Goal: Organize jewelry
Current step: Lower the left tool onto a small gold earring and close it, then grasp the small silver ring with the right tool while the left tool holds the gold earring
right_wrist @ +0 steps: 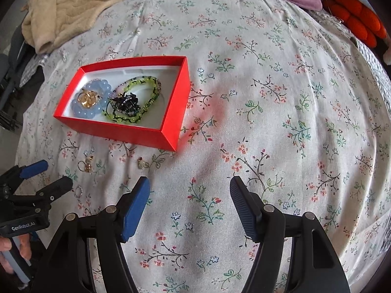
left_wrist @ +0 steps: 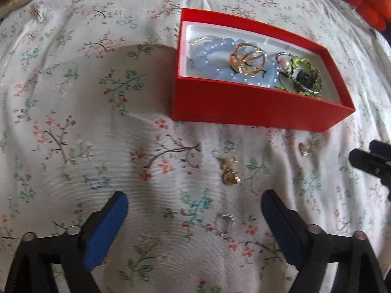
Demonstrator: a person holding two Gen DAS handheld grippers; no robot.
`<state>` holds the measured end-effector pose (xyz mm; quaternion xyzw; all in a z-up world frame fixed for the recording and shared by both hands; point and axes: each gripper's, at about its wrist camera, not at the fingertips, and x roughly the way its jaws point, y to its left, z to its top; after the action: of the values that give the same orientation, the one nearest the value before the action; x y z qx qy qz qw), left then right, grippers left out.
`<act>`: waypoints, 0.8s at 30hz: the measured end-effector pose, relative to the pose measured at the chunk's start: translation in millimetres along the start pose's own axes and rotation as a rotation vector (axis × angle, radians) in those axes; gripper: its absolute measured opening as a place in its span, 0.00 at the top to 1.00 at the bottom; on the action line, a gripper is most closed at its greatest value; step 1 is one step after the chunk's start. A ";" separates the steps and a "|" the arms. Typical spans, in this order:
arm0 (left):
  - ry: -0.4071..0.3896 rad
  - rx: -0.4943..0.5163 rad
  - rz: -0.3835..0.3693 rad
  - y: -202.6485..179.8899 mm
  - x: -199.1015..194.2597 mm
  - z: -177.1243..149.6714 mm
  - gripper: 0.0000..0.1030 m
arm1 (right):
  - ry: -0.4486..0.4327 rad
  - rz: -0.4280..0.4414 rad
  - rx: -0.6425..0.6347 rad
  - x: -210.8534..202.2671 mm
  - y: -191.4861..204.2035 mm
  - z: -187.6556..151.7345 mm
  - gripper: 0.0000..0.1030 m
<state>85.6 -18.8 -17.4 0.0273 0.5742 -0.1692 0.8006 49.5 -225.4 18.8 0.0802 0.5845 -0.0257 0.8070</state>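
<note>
Both grippers point steeply down over the bed (right_wrist: 268, 73). Left gripper (left_wrist: 194, 210) wide open, nothing held, small silver ring (left_wrist: 224, 223) on the sheet between its fingers. Right gripper (right_wrist: 189, 195) open, empty, over bare sheet. Red box (right_wrist: 168, 124) holds blue bead bracelet (right_wrist: 102, 85), green bracelet (right_wrist: 144, 83), gold rings (right_wrist: 86, 99). Gold earrings (left_wrist: 229, 171) lie loose near the box.
</note>
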 end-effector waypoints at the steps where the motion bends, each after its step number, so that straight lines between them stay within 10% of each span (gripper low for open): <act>1: 0.005 -0.007 -0.011 -1.0 2.0 0.2 0.21 | 0.003 0.000 0.001 0.4 -0.3 -0.2 0.31; 17: 0.016 0.035 0.007 -39.0 28.9 10.4 0.88 | 0.028 -0.015 0.035 7.2 -9.8 0.9 0.31; 24: 0.000 0.039 0.018 -36.5 26.1 15.5 0.91 | 0.050 0.007 0.032 16.3 -0.5 3.3 0.31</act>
<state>96.1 -63.1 -30.9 0.0479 0.5705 -0.1731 0.8014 57.7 -225.6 4.3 0.0958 0.6035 -0.0304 0.7910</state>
